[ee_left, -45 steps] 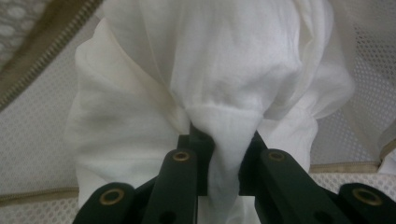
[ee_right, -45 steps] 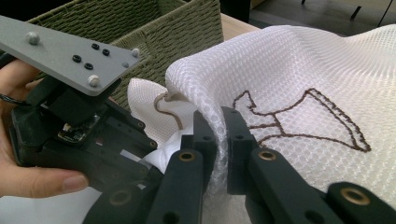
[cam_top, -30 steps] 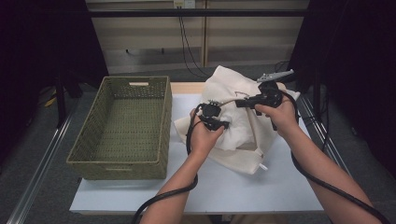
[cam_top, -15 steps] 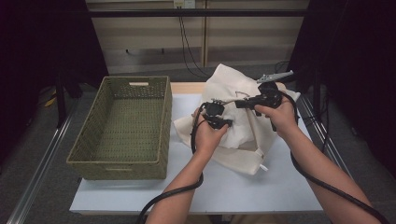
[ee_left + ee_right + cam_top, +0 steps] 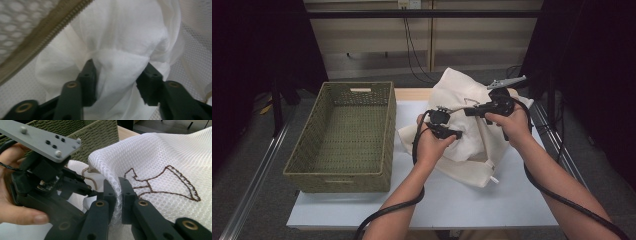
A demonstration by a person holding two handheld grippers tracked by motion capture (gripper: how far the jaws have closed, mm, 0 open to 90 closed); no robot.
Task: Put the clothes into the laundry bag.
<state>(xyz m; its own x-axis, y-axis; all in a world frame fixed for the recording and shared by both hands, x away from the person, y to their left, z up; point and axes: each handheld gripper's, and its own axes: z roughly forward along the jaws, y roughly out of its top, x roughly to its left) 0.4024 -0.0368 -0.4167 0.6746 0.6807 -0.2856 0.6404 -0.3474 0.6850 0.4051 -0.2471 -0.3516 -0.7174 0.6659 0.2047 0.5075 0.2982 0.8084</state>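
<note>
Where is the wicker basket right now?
In the high view the basket sits on the table's left side, just left of the mesh bag.

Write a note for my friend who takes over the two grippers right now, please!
Right gripper: shut on the edge of the white mesh laundry bag, holding it up over the table.
Left gripper: inside the bag's zipper opening; its jaws have just been opening around a bunched white cloth, which sits between them, looking loosely held at most.
Woven basket: left of the bag, with nothing inside.
Done: bag unzipped, cloth reached.
Left, probably: the cloth is not out of the bag; it may be meant for the basket.
</note>
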